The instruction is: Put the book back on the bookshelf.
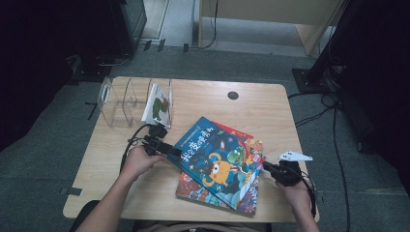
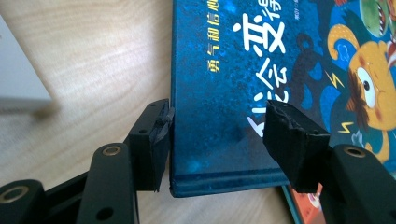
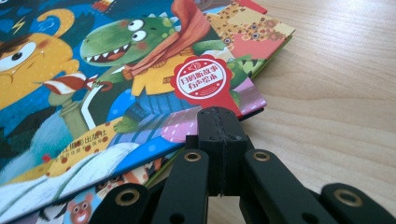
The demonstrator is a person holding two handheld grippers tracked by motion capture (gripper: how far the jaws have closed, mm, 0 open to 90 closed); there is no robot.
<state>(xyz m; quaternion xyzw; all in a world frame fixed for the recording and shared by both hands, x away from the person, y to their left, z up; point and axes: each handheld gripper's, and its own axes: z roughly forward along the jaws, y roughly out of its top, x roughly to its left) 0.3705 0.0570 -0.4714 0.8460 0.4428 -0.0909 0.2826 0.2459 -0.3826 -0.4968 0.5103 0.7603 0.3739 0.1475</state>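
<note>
On the table, left gripper (image 1: 170, 149) gapes around the blue book's (image 1: 220, 157) corner, right gripper (image 1: 267, 167) clenched empty

I see a light wooden table with rounded corners (image 1: 270, 104), a dark round grommet (image 1: 233, 95) near its far edge. On it rest a clear acrylic book rack (image 1: 118, 104) and a red-edged picture book (image 1: 193, 186), bottom of the stack.

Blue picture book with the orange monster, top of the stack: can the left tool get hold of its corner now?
Probably yes: the left tool is open astride the blue picture book's corner, nothing between.
</note>
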